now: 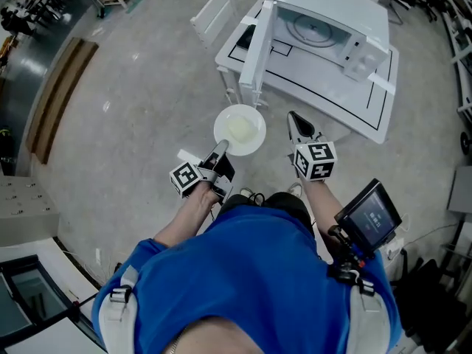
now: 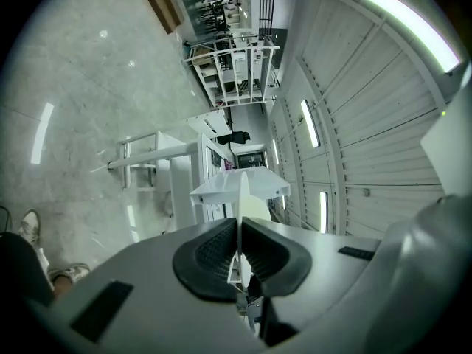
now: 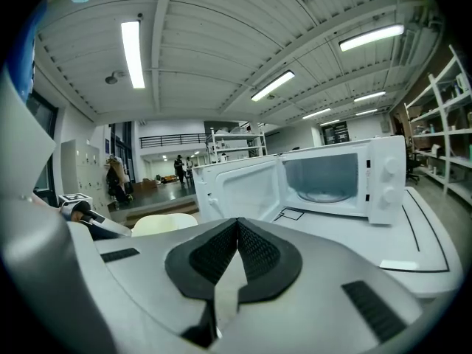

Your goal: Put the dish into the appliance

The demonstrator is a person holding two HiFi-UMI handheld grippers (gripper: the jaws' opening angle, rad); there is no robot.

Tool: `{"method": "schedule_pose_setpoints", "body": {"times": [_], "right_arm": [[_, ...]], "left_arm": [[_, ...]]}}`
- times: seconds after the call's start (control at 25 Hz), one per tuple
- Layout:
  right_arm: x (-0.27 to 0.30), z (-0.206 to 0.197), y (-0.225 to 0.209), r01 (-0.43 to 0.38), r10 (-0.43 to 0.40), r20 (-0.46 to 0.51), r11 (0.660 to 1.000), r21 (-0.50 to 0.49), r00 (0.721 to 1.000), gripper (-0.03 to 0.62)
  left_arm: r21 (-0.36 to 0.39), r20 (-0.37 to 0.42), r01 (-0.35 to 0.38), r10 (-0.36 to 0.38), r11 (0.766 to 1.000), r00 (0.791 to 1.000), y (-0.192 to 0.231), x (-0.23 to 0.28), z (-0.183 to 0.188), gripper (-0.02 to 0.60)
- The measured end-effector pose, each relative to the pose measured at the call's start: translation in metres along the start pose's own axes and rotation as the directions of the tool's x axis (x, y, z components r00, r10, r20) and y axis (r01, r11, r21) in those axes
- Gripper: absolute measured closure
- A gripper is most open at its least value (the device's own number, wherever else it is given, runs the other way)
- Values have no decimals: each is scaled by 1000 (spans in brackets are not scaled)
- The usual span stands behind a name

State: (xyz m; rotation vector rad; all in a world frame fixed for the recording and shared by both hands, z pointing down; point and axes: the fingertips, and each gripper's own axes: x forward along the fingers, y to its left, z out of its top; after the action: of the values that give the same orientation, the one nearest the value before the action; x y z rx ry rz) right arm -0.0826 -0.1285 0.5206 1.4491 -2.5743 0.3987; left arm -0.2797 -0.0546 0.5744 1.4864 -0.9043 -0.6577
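Note:
A white plate point(image 1: 240, 130) hangs in the air in front of the table, with my left gripper point(image 1: 219, 152) shut on its near rim. In the left gripper view the plate point(image 2: 243, 194) stands edge-on between the black pads point(image 2: 210, 253). The white microwave point(image 1: 332, 28) sits on the white table point(image 1: 369, 113), its door point(image 1: 259, 46) swung open toward me and the glass turntable point(image 1: 316, 30) showing inside. My right gripper point(image 1: 299, 127) hovers just right of the plate, shut and empty. In the right gripper view the open microwave point(image 3: 332, 177) lies straight ahead, and the plate point(image 3: 164, 222) is at the left.
A white slatted rack point(image 1: 214, 12) stands on the floor left of the table. A wooden board point(image 1: 63, 94) lies on the floor at far left. A tablet point(image 1: 371, 216) hangs at the person's right hip. Shelving point(image 3: 442, 124) lines the right wall.

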Motion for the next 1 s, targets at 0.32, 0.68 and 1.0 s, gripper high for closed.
{"method": "schedule_pose_setpoints", "body": {"times": [0.32,0.68,1.0], "right_arm": [[-30,-2,-56,36,-36,10,999,23,999,592],[-55,5,-127,31,-31,21,999,22,999,592],[-78,10,-189,27,-28,35,999,28,999,592]], "left_arm": [[-6,-25,0,-1,1000,1000,-11,40,-39,565],[-7,-13,-9,9,1000,1000,-25,100,-88,565],[2,13,0,0,1000,1000,-41,158,-123,565]]}}
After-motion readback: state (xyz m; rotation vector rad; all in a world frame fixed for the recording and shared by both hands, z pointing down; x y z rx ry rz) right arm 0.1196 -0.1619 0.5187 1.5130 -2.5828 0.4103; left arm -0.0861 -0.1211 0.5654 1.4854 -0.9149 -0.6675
